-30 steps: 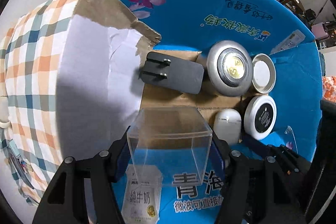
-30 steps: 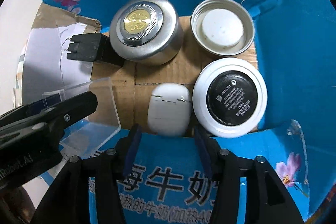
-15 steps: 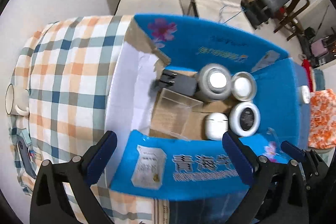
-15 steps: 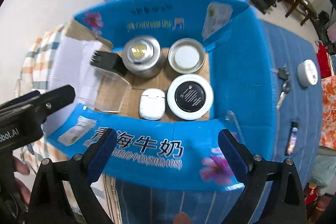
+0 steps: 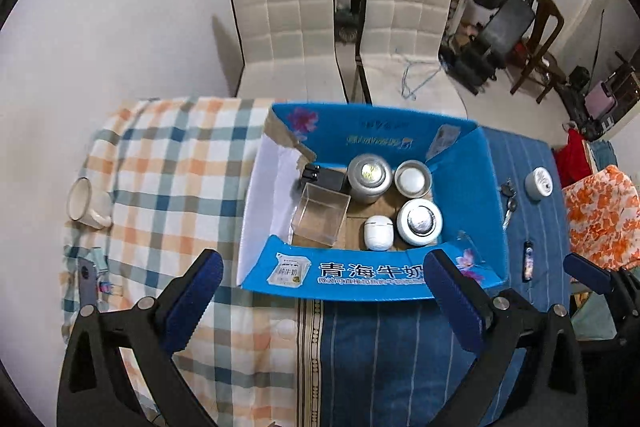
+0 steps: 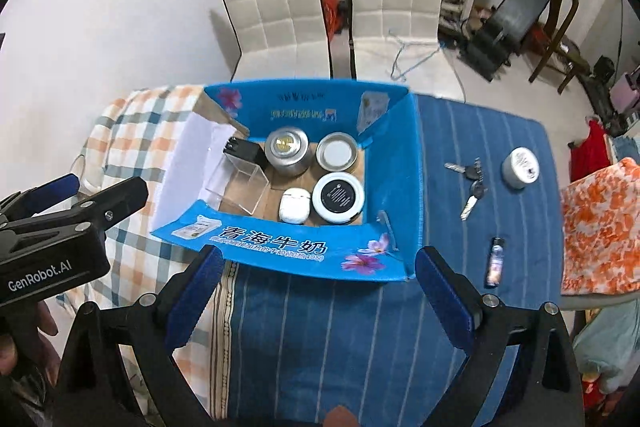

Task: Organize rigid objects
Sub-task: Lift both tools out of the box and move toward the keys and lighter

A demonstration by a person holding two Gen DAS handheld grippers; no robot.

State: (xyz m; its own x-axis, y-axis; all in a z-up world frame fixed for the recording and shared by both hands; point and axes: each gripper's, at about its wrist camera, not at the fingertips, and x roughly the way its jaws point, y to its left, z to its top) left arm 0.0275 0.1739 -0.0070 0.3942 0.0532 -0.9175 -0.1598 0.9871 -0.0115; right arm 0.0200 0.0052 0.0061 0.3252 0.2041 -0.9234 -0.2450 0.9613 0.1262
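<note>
A blue cardboard box (image 5: 472,187) (image 6: 404,155) lies open on the table. Inside it sit a clear plastic cube (image 5: 320,215) (image 6: 243,187), a black charger (image 5: 325,175) (image 6: 242,149), a silver tin (image 5: 369,174) (image 6: 289,150), an open round tin (image 5: 412,179) (image 6: 337,154), white earbuds case (image 5: 377,233) (image 6: 294,205) and a black-topped round jar (image 5: 419,221) (image 6: 338,195). My left gripper (image 5: 320,301) hangs open and empty high above the box's near wall. The right gripper (image 6: 316,297) is open too, holding nothing.
On the blue striped cloth right of the box lie keys (image 6: 472,183), a small round tin (image 6: 519,169) and a lighter (image 6: 495,262). A white mug (image 5: 86,203) rests on the checked cloth at the left. Two white chairs (image 5: 340,27) stand behind the table.
The left gripper let go of the clear cube, which now sits in the box. Both grippers opened wide and pulled up and back, away from the box.
</note>
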